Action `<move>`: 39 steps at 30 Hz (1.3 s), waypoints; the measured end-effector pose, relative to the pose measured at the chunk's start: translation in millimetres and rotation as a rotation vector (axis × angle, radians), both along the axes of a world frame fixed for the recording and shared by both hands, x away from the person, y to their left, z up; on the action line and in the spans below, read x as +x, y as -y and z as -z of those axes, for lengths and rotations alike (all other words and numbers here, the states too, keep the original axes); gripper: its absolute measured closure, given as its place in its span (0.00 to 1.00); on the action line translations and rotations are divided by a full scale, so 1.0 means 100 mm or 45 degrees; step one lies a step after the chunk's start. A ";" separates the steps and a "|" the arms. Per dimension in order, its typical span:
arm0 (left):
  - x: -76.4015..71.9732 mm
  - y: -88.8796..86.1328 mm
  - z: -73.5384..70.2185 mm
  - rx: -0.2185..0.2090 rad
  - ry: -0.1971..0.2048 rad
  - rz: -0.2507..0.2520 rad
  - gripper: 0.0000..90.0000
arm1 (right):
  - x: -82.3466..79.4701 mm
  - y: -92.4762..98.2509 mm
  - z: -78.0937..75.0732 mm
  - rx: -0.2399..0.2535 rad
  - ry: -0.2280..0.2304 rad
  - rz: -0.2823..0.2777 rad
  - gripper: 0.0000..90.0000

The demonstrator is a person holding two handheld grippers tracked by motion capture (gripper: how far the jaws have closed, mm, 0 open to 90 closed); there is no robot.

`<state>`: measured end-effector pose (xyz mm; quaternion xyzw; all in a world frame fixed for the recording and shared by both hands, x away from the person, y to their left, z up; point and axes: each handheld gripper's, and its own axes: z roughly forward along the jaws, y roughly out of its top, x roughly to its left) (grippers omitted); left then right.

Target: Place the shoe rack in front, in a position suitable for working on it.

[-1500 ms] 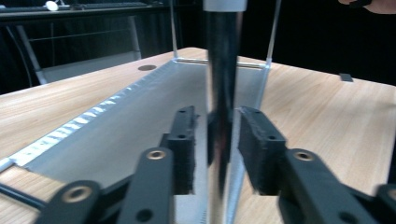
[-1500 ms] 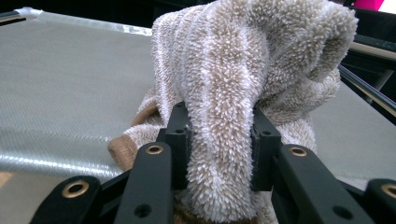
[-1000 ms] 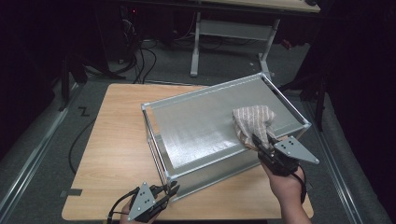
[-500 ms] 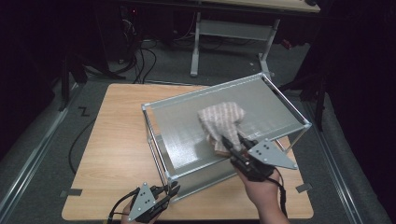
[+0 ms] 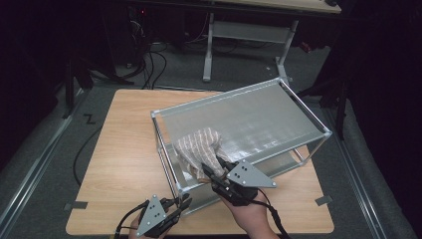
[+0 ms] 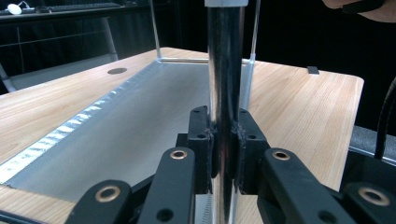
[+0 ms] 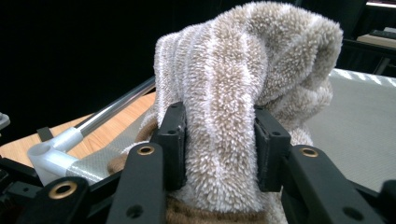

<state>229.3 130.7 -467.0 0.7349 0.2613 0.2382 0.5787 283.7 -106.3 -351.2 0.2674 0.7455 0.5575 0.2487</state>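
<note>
Clamping my left gripper (image 5: 183, 202) at seven o'clock on the light wooden table (image 5: 119, 149), I pinch the shiny upright corner post (image 6: 225, 70) of the metal-framed box with clear walls (image 5: 239, 122) between narrow jaws. At five o'clock my right gripper (image 5: 208, 172) holds the fluffy beige-and-white striped towel (image 5: 199, 147) bunched between its pads; these jaws have just been opening, the pile pressed against both. Towel drapes over the box's near top rail, left end. Beyond, a grey desk frame (image 5: 249, 35) stands at twelve
</note>
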 end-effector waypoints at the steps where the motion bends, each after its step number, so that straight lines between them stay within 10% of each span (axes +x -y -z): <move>1: 0.00 0.00 0.00 0.000 0.001 -0.001 0.88 | 0.00 0.00 -0.01 -0.001 0.003 -0.004 0.66; 9: -0.01 0.01 0.00 0.015 0.020 -0.017 0.88 | -0.03 -0.01 -0.12 0.026 0.058 0.018 0.50; 29: -0.01 0.02 0.00 0.013 0.022 -0.025 0.88 | -0.15 -0.31 -0.08 0.008 0.067 -0.081 0.65; 39: 0.01 0.10 0.03 0.041 0.020 -0.043 0.82 | -0.12 -0.35 0.01 -0.081 0.083 -0.008 0.64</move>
